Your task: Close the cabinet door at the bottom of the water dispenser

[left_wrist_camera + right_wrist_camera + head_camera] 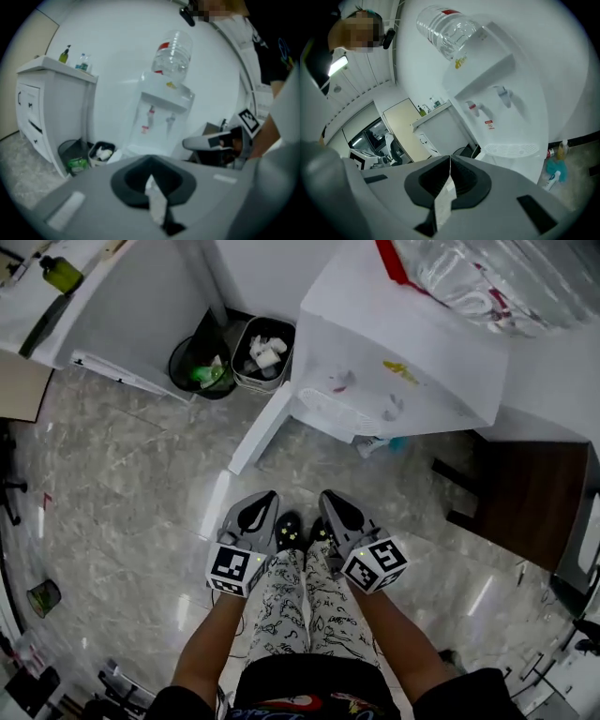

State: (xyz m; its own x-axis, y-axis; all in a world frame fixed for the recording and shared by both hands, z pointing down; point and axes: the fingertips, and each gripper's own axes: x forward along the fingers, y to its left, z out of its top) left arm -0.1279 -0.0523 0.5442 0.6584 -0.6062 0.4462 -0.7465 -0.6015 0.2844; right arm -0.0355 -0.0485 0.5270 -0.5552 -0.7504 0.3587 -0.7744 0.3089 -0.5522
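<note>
The white water dispenser (403,352) stands ahead of me with a clear bottle (487,277) on top. Its bottom cabinet door (258,432) swings open to the left, out over the floor. Both grippers hang low in front of my legs, short of the door and touching nothing. My left gripper (266,497) is shut and empty, and my right gripper (329,496) beside it is also shut and empty. In the left gripper view the shut jaws (150,180) point at the dispenser (161,117). The right gripper view has shut jaws (450,164) under the dispenser (497,103).
A black round bin (202,367) and a grey bin (261,352) stand left of the dispenser, against a white cabinet (122,324). Small bottles (380,443) lie inside the dispenser's base. Dark wooden furniture (525,502) stands at the right. The floor is grey marble tile.
</note>
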